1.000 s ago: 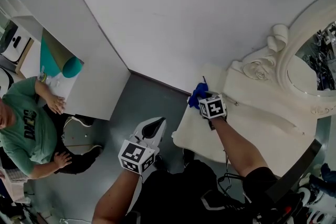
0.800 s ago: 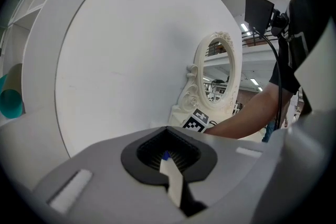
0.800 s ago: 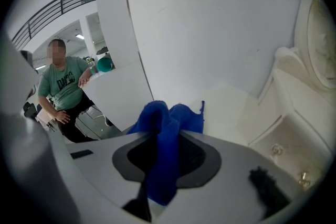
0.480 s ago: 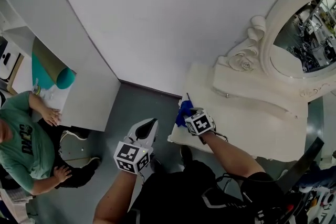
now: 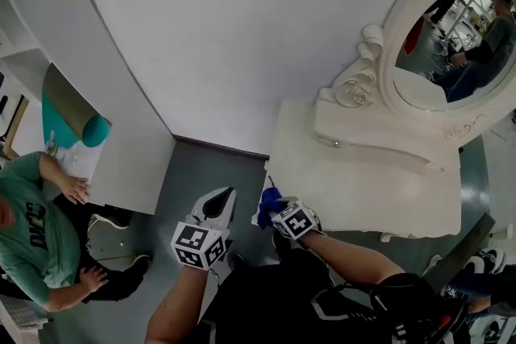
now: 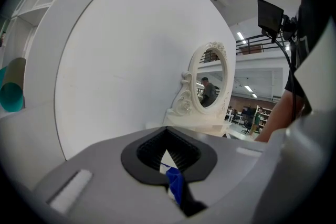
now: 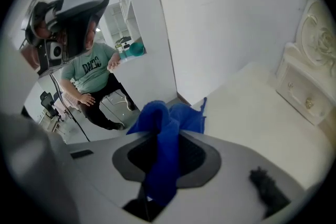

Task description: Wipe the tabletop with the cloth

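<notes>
Blue cloth (image 5: 267, 202) is at the near-left corner of the cream worktop (image 5: 363, 185) in the head view, pinched in the right claw (image 5: 274, 207). No stain or wet streak shows anywhere, so wiped vs unwiped area can't be read. Judging by position, the stroke is at the front edge. The wide stretch back toward the mirror (image 5: 451, 44) may or may not be covered. Left claw (image 5: 219, 201) hangs over the grey floor (image 5: 210, 165), off the worktop and playing no part in the wipe.

Left gripper view: jaws pressed together or very nearly, nothing gripped. Only a sliver of blue shows through the slit, with the mirror beyond.

Right gripper view: jaws clamped tight on a fold of the cloth. The loose rest bunches out past the tips, over the worktop's corner. Whether it presses on the surface or sits just above it can't be told.
</notes>
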`<state>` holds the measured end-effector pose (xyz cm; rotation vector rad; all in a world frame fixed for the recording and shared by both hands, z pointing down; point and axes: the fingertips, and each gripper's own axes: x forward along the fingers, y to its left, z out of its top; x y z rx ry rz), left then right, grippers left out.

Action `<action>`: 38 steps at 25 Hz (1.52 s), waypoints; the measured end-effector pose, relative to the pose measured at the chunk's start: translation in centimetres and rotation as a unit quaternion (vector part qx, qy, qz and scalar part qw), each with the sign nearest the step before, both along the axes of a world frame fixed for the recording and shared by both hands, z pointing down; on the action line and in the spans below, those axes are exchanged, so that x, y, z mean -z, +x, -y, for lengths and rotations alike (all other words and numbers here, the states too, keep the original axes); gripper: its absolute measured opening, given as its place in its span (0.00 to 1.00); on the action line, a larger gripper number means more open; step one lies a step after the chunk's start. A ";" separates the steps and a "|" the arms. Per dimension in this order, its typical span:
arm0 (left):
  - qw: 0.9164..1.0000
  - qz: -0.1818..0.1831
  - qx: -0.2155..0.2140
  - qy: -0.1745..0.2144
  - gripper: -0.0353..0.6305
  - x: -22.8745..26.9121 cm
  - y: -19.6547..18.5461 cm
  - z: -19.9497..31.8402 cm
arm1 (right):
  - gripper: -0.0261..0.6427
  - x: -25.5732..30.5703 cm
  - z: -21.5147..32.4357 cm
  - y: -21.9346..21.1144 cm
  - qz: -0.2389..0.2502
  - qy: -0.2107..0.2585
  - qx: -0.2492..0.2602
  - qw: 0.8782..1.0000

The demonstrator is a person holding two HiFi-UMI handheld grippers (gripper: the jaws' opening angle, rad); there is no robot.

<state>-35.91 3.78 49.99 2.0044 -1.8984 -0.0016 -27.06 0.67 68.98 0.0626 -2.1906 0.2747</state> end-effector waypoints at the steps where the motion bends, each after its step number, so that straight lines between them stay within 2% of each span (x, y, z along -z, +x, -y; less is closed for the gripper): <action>1: 1.000 -0.001 0.001 0.001 0.06 0.1 0.0 -0.2 | 0.18 0.0 -0.3 0.2 -0.004 -0.005 0.003 1.000; 5: 1.000 -0.001 0.005 0.000 0.06 0.1 0.1 -0.2 | 0.19 1.4 1.6 -0.3 0.009 0.000 0.007 1.000; 9: 1.000 0.002 0.010 -0.003 0.06 0.3 0.3 0.0 | 0.19 3.6 10.0 -1.7 0.035 0.049 -0.052 0.997; 14: 1.000 0.009 0.021 -0.021 0.06 0.2 0.6 -0.1 | 0.19 2.9 19.7 -1.9 0.008 0.091 -0.121 0.988; 19: 0.999 0.012 0.033 -0.031 0.06 0.2 0.5 0.2 | 0.19 0.7 23.3 -1.7 -0.018 0.096 -0.134 0.986; 23: 0.999 0.010 0.035 -0.031 0.06 0.1 0.4 0.0 | 0.19 0.4 22.4 -1.7 -0.020 0.102 -0.125 0.987; 25: 0.999 0.008 0.033 -0.029 0.06 0.1 0.5 -0.2 | 0.19 0.1 20.9 -1.2 -0.029 0.087 -0.113 0.989; 29: 1.000 0.005 0.022 -0.019 0.06 0.4 1.1 0.2 | 0.19 -0.3 16.9 0.6 -0.040 0.054 -0.093 0.993; 38: 1.000 0.003 -0.017 -0.004 0.06 0.9 2.3 1.7 | 0.19 -0.1 7.0 4.7 -0.028 0.024 -0.061 0.997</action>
